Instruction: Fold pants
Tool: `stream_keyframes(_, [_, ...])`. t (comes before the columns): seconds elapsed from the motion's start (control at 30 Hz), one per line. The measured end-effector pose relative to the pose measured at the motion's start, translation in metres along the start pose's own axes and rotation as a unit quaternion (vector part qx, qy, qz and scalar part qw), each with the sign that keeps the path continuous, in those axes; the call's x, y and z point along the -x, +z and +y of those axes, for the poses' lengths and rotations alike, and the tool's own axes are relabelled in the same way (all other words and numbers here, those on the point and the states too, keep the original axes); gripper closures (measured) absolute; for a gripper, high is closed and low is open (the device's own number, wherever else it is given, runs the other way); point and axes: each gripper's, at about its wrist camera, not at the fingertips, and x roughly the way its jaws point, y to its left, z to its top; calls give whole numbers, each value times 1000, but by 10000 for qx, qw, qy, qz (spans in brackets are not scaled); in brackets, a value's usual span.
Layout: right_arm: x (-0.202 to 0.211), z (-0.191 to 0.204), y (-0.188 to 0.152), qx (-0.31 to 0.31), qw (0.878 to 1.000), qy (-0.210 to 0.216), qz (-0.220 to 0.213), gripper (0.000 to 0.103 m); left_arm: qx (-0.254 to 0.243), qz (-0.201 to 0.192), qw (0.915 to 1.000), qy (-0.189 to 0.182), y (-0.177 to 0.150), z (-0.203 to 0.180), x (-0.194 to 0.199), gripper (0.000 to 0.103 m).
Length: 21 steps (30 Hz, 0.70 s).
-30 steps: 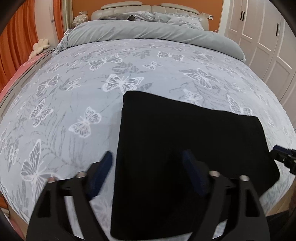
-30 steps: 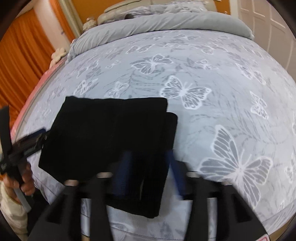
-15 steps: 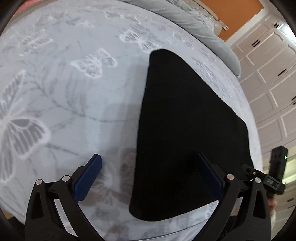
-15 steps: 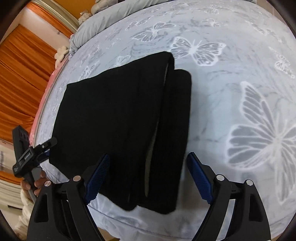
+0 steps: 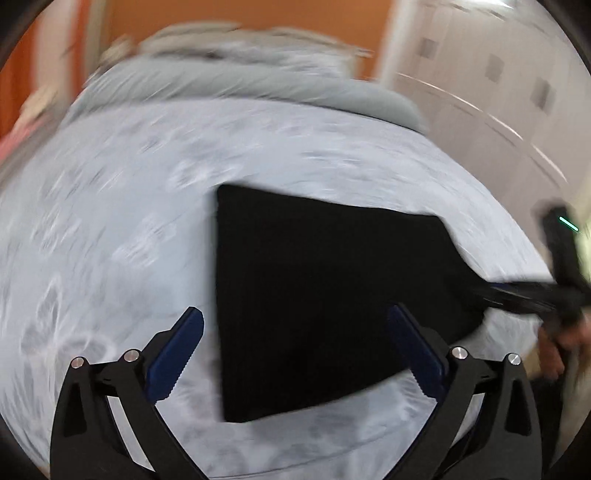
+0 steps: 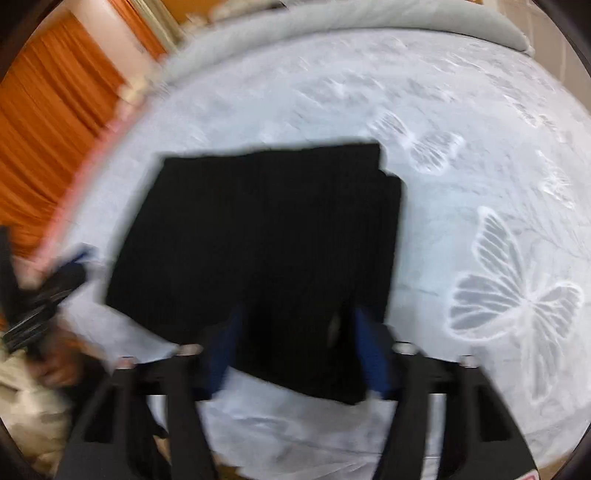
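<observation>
Left wrist view: left gripper is hanging spread wide, gripping nothing
Pants: lying folded, frame centre, on butterfly bedspread
Right gripper: jaws just closing around pants' lower edge; pinch unclear

Plain black pants, no pattern showing, between and ahead of the left tongs. Tongs black-framed, with dark blue pads. Same blue pads on the right tongs. Pale grey-blue bedspread all round, printed with white and grey butterflies. Solid grey duvet far ahead. Orange curtain off left of right tongs. Orange wall, white wardrobe doors ahead-right of left tongs.
</observation>
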Motion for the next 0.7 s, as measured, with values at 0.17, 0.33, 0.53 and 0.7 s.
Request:
stream_keyframes(0.17, [31,13,27,-140,9941,1010,-371,92,-968,31,9949,-283,-1,-61,-13,5])
stream_keyframes(0.33, [49,47,53,125,9836,1729,-491,91,-1541,-286,9876,-89,19,-110,-35,5])
stream_keyframes(0.53, [53,43,67,30,9785,1961,-633,80,-707,22,9952,-676,53,-91,-60,81])
stream_keyframes(0.7, [84,-6,57,-328,9779,1668,-1216,46,374,46,9934,-1086,67,-47,-63,90])
